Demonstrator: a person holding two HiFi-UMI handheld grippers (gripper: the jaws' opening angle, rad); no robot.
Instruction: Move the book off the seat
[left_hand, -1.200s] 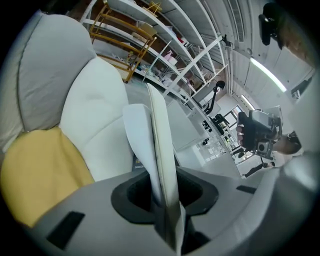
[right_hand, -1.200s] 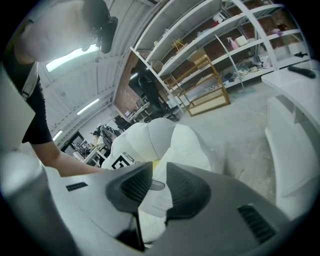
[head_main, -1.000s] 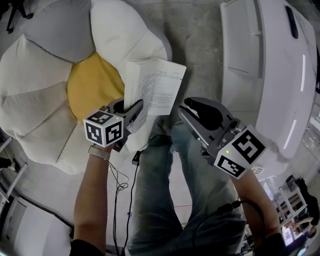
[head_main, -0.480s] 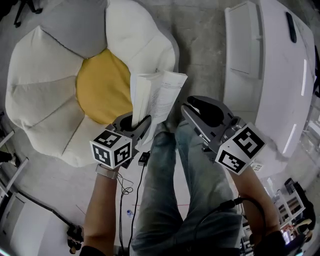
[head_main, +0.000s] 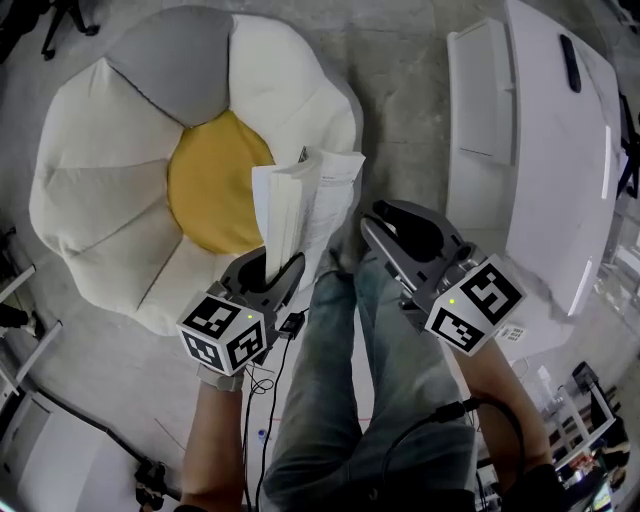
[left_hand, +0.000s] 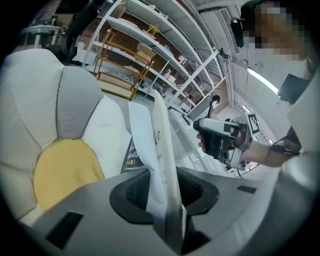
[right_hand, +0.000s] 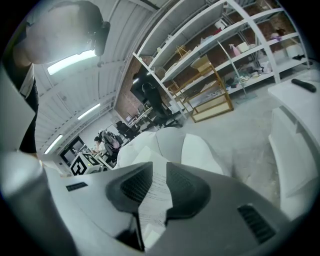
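The book (head_main: 300, 205) is standing on edge in the air, pages fanning loosely. In the head view it is overlapping the near right part of the flower-shaped seat (head_main: 100, 150), beside the yellow centre (head_main: 210, 185). The left tool (head_main: 272, 270) is gripping it from below, its jaws pressing narrowly on a sheaf of pages. The right tool (head_main: 385, 222) is hovering just right of the book without touching it, its jaws standing slightly apart and holding nothing, with printed pages showing through the gap. A white unit (head_main: 545, 150) is standing on the concrete floor (head_main: 400, 80) at right.
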